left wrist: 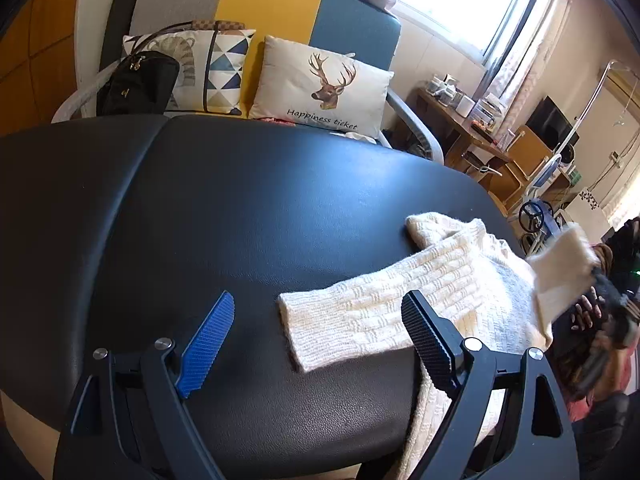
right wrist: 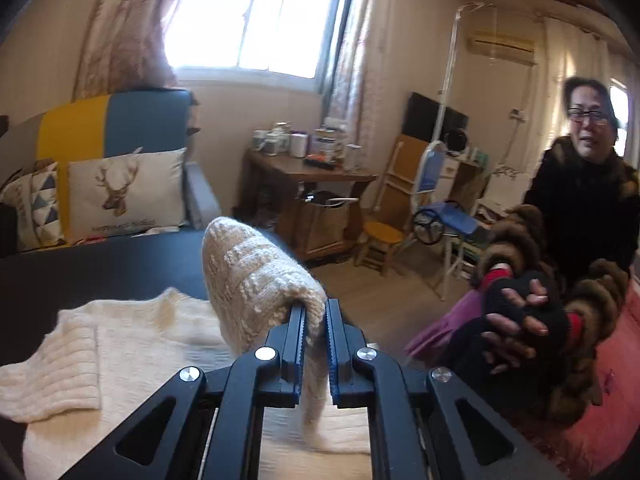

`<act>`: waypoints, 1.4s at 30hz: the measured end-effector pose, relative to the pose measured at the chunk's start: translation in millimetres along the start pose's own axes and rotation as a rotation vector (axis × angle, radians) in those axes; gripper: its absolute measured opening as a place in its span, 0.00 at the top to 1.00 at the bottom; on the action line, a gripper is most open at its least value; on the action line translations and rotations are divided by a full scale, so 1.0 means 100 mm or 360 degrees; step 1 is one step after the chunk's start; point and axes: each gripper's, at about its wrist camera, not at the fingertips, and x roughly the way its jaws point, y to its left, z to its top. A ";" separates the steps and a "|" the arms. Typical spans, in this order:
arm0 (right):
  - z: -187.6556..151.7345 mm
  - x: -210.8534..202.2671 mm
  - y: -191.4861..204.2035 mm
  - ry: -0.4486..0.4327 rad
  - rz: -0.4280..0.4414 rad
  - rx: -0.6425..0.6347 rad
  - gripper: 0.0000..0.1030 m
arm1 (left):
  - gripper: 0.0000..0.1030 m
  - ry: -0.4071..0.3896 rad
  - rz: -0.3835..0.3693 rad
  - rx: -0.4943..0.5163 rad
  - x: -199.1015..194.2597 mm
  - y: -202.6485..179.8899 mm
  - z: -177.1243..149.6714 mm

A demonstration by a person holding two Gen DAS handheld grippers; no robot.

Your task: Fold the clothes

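Note:
A cream knit sweater (left wrist: 440, 280) lies on the black padded table (left wrist: 240, 220) at the right. One sleeve (left wrist: 352, 320) is folded across, its cuff pointing left between my left fingers. My left gripper (left wrist: 320, 316) is open and empty, hovering above that cuff. My right gripper (right wrist: 316, 316) is shut on the other sleeve (right wrist: 256, 272) and holds it lifted above the sweater body (right wrist: 160, 332). That raised sleeve (left wrist: 560, 276) also shows at the right edge of the left wrist view.
A sofa (left wrist: 280, 12) with a deer cushion (left wrist: 320, 84) and a black bag (left wrist: 136, 84) stands behind the table. A seated person (right wrist: 580, 240) in dark fur-trimmed clothes is right of the table. A wooden desk (right wrist: 308, 176) and a stool (right wrist: 380, 240) stand beyond.

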 end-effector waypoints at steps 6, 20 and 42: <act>-0.58 0.50 -0.32 0.0449 -0.0168 -0.0078 0.88 | 0.14 0.0012 0.0013 0.0010 0.02 0.02 -0.02; -0.12 0.38 1.08 0.0386 0.1108 0.0104 0.64 | 0.14 -0.0018 0.0042 0.0005 -0.14 0.16 0.03; 0.00 1.18 3.98 0.0854 0.1382 -0.0128 0.96 | 0.14 -0.0117 0.0246 -0.0342 -0.27 1.27 0.07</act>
